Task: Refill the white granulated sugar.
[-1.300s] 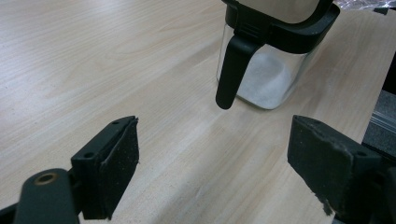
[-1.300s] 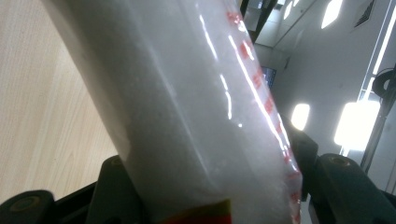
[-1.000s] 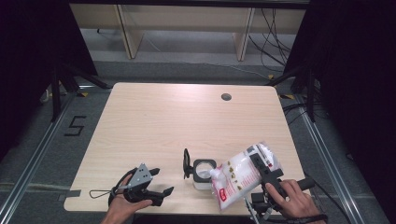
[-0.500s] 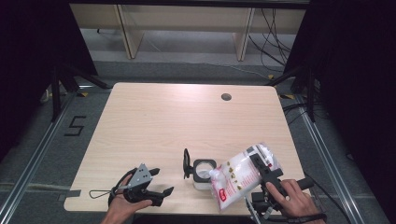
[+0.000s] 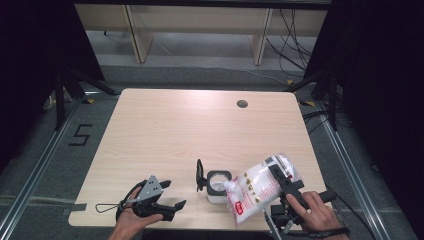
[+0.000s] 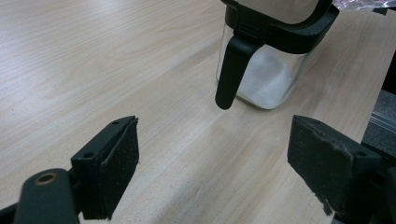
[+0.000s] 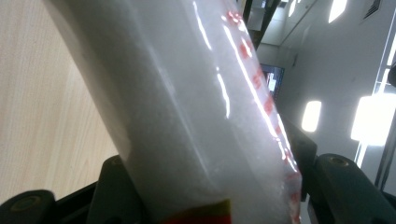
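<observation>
Plastic film, thin and glossy, makes up the bag [image 5: 260, 187] of white granules, so it will handle as a soft, slumping load: heavy for its size, slick on the outside, and quick to shift its weight as the grains run. The right gripper [image 5: 280, 181] is clamped across the bag's body, its jaws pressed into the bulging sides in the right gripper view, with the bag [image 7: 196, 116] tilted so its lower corner hangs just over the open mouth of the jar [image 5: 218, 185]. My judgement is that a hold across the full middle is safest; pinching near the cut corner would choke the flow, and squeezing harder could split the film. The jar [image 6: 261, 70], clear-walled with a black collar and flipped-up lid, stands just ahead of the left gripper [image 6: 215, 172], whose jaws stand apart and empty above the table [image 5: 165, 130].
</observation>
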The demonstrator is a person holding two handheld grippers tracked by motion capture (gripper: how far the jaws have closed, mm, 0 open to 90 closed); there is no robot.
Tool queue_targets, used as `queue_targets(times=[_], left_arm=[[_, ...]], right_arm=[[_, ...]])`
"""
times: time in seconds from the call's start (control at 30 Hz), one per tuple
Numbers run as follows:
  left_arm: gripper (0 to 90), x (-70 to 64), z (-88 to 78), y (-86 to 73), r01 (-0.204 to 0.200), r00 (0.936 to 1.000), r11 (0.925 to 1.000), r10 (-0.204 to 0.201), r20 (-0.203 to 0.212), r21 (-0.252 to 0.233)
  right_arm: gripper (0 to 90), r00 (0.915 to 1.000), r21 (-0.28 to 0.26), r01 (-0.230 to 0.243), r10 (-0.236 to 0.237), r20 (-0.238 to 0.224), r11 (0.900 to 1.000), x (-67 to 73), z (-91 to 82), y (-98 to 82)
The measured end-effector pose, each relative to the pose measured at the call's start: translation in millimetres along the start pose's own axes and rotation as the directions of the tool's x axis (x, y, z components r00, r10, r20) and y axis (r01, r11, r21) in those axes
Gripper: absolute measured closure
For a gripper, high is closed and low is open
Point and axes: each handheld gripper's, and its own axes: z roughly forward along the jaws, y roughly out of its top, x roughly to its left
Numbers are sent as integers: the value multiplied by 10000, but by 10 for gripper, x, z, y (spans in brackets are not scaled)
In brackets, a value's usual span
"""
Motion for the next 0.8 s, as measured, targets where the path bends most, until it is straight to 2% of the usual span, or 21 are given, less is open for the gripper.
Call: queue_targets(times=[0.03,0.07,0.1,0.13,0.23,0.3,0.33,0.37,0.43,0.47,0.53,0.57,0.6,0.63,0.8], left_arm=[[161,0,0,0,0,10000,10000,0,0,0],[161,16,-20,4,-258,9995,9994,262,-164,247],[161,16,-20,4,-258,9995,9994,262,-164,247],[161,5,-9,3,-42,10000,10000,42,-30,5],[161,3,-11,2,-45,10000,10000,45,-35,9],[161,4,-9,2,-35,10000,10000,35,-31,2],[161,3,-16,5,-67,10000,10000,68,-63,58],[161,3,-16,5,-67,10000,10000,68,-63,58],[161,7,-12,4,-43,10000,10000,43,-20,37],[161,2,-13,4,-50,10000,10000,51,-59,24],[161,4,-12,4,-78,10000,10000,78,-31,13],[161,0,-15,5,-68,9999,10000,68,-90,39],[161,0,-15,5,-68,9999,10000,68,-90,39],[161,0,-14,4,-68,9999,10000,68,-80,35],[161,4,-13,4,-42,10000,10000,42,-10,37]], right_arm=[[480,10000,0,0,0,0,10000,0,0,0],[481,9999,15,146,-146,-37,9999,-8,4,0],[481,9999,15,146,-146,-37,9999,-8,4,0],[481,9998,115,133,-131,-166,9998,-6,3,1],[482,9997,237,76,-71,-227,9997,1,-6,1],[482,9994,46,334,-333,-94,9994,-21,8,3],[483,9999,103,-91,92,-110,9999,19,10,-3],[483,9999,103,-91,92,-110,9999,19,10,-3],[483,9999,110,-68,69,-105,9999,18,10,-2],[483,9998,106,121,-119,-152,9999,6,11,1],[483,9998,107,63,-61,-187,9999,10,13,-3],[484,10000,-24,-46,46,35,10000,25,22,-11],[484,10000,-24,-46,46,35,10000,25,22,-11],[484,9999,61,151,-151,-71,9999,10,19,-7],[485,9997,75,204,-203,-97,9998,11,21,-7]])
